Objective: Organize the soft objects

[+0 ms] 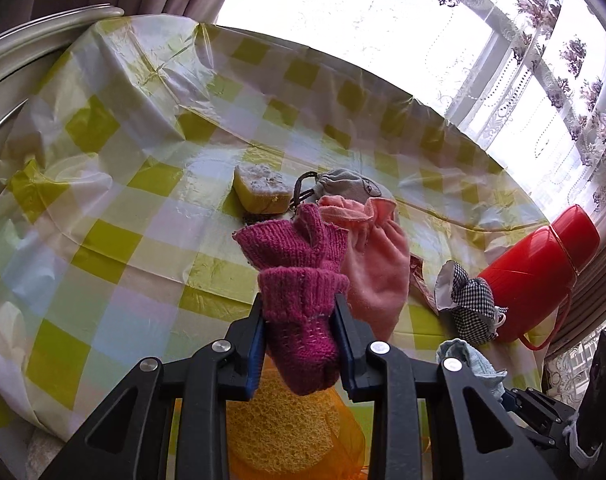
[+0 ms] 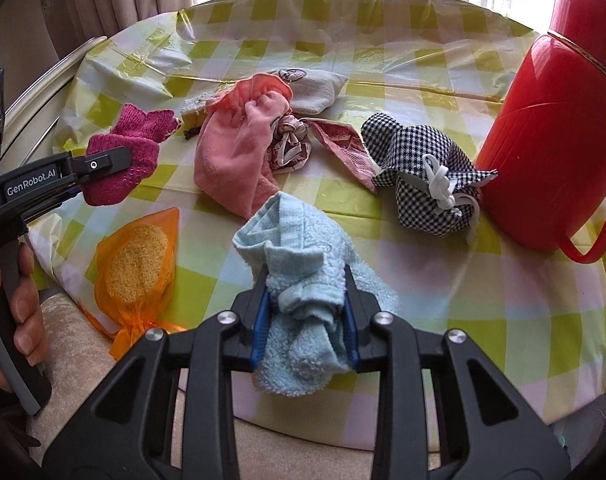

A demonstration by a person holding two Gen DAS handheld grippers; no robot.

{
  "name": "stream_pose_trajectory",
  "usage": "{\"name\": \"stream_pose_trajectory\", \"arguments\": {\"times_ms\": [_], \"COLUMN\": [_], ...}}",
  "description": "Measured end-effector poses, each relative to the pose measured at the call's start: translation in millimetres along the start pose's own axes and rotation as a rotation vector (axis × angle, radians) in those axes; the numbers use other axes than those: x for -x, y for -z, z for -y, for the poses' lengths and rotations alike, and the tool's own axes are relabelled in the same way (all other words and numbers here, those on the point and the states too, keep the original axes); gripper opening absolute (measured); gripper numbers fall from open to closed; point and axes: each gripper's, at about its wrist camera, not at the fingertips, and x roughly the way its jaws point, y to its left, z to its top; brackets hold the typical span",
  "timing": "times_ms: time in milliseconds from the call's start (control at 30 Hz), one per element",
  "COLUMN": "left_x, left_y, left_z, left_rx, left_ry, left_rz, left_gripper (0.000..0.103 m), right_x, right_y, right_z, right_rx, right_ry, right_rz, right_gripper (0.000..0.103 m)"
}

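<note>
**Both grippers loaded: glove left, towel right**

Left gripper point(image 1: 299, 316) clamped on magenta knit glove point(image 1: 299, 280) at the cuff, glove lifted off the checked tablecloth point(image 1: 115, 184), fingers of the glove pointing away from the camera. Seen from the right wrist, same gripper point(image 2: 99, 166) out over the table's left edge, person's hand point(image 2: 19, 280) on its handle.

Right gripper point(image 2: 307, 312) pinching light blue towel point(image 2: 299, 280), bunched between the pads, near the table's near edge.

On the cloth, mid-table: pink cloth point(image 2: 235, 148) heaped, touching patterned scarf point(image 2: 295, 144) knotted beside it. Grey drawstring pouch point(image 2: 311, 88) and yellow sponge point(image 1: 259, 192) behind the pink cloth, toward the far edge. Houndstooth pouch point(image 2: 423, 164) just beside red thermos point(image 2: 551, 128) at the right edge. Orange mesh bag point(image 2: 139, 264) holding a yellow sponge, at the near-left edge.
</note>
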Motion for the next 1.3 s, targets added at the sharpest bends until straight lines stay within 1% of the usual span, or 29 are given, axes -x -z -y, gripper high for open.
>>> {"name": "stream_pose_trajectory", "arguments": {"times_ms": [200, 333, 467, 633, 967, 1133, 1300], "left_x": [8.6, 13.2, 15.3, 17.3, 28.1, 35.4, 36.4], "left_y": [13.4, 22.9, 34.8, 49.5, 84.9, 107.4, 133.9], "left_z": [32.0, 58.1, 87.7, 125.5, 205.8, 248.5, 289.9], "left_rx": [-0.048, -0.086, -0.132, -0.198, -0.342, -0.427, -0.498], "left_ry": [0.054, 0.094, 0.134, 0.183, 0.301, 0.370, 0.452], "left_rz": [-0.017, -0.031, -0.053, -0.077, -0.125, -0.153, -0.224], "left_gripper": [0.031, 0.031, 0.031, 0.031, 0.031, 0.032, 0.032], "right_x": [26.8, 49.5, 72.5, 100.0, 156.6, 176.6, 185.3], "right_y": [15.5, 27.7, 46.9, 77.2, 135.8, 151.9, 161.4], "right_z": [18.5, 37.4, 62.2, 101.4, 186.7, 225.1, 256.0], "right_rx": [-0.052, -0.091, -0.134, -0.214, -0.363, -0.423, -0.465], "right_ry": [0.004, 0.019, 0.050, 0.081, 0.257, 0.343, 0.401], "right_rz": [0.027, 0.052, 0.065, 0.059, 0.062, 0.075, 0.085], "right_gripper": [0.034, 0.034, 0.034, 0.034, 0.034, 0.034, 0.034]}}
